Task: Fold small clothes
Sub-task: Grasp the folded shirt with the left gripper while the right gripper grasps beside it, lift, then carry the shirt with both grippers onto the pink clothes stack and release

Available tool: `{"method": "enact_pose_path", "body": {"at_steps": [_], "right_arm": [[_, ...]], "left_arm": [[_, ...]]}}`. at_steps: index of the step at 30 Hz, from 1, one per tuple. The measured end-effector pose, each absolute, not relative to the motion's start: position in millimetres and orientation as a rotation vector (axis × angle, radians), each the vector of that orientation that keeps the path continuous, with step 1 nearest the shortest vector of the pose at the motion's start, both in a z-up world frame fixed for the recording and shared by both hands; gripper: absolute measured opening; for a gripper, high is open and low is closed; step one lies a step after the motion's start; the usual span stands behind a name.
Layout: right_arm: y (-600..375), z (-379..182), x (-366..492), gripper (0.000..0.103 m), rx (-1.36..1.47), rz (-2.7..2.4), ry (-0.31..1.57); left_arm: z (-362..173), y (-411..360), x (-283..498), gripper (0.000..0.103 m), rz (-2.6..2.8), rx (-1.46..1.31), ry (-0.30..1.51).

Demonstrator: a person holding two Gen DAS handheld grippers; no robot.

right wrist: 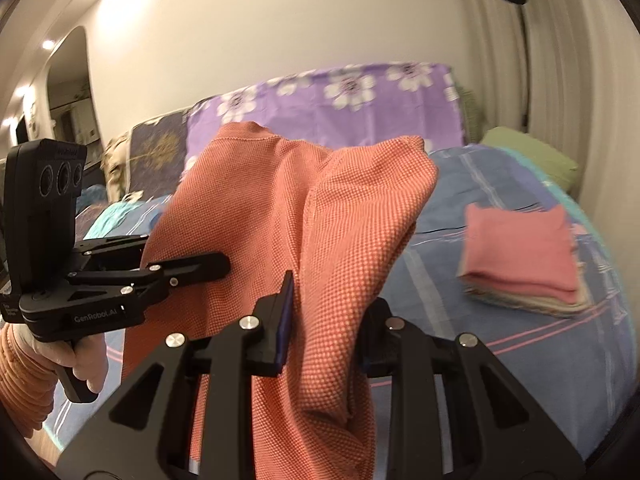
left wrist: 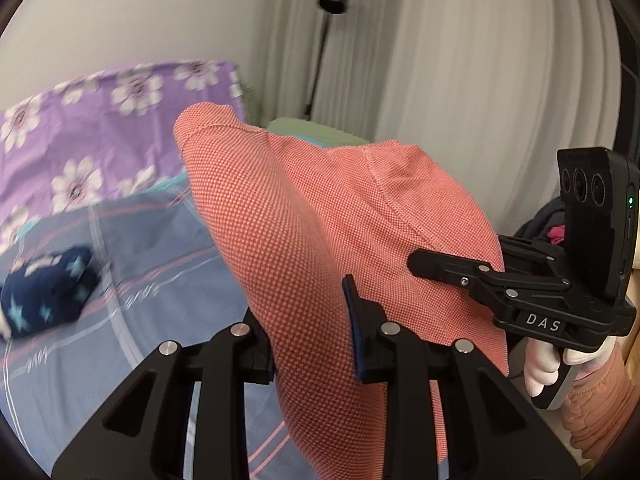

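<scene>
Left hand-held gripper pinches the coral cloth low in its frame, and the right hand-held gripper pinches the same cloth low centre in its own, so the cloth hangs bunched between them above the bed. Folded pink stack lies on the bed at right of the right view; a dark starred bundle lies at left of the left view.

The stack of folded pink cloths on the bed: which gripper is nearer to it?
Right. The right gripper, shut on the orange garment, has the stack just beyond it; the left gripper sits on the garment's far side.
</scene>
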State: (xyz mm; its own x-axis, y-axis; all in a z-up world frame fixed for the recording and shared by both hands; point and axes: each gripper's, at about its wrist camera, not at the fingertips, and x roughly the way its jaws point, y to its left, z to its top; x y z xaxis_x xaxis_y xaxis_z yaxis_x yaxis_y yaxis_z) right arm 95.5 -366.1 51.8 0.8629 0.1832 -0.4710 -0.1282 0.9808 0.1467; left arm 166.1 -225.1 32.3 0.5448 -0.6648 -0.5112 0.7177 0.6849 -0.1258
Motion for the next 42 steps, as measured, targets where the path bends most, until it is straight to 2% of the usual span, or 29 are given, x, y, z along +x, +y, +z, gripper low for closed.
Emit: {"method": "enact_pose_path", "body": {"at_steps": [11,22,40,42], "right_arm": [[-469.2,81.3,98.2,0.025,0.131,-0.039,0.452],[-550.0,110.5,168.7,0.025,0.103,-0.215,0.458],[-602.6,50.3,258.2,0.023,0.121,-0.335,0.551],[-607.0,49.0,265.9,0.023,0.117,-0.347,0.553]], "left_arm": [[67.5,-342.5,196.2,0.028,-0.944,0.183,0.515],[91.4,-444.3,261.6,0.028,-0.925,0.308,0.48],[26.8,-509.2,331.0,0.029,-0.857,0.295,0.554],[24.5,-515.3,337.7,0.032,-0.844,0.279,0.553]]}}
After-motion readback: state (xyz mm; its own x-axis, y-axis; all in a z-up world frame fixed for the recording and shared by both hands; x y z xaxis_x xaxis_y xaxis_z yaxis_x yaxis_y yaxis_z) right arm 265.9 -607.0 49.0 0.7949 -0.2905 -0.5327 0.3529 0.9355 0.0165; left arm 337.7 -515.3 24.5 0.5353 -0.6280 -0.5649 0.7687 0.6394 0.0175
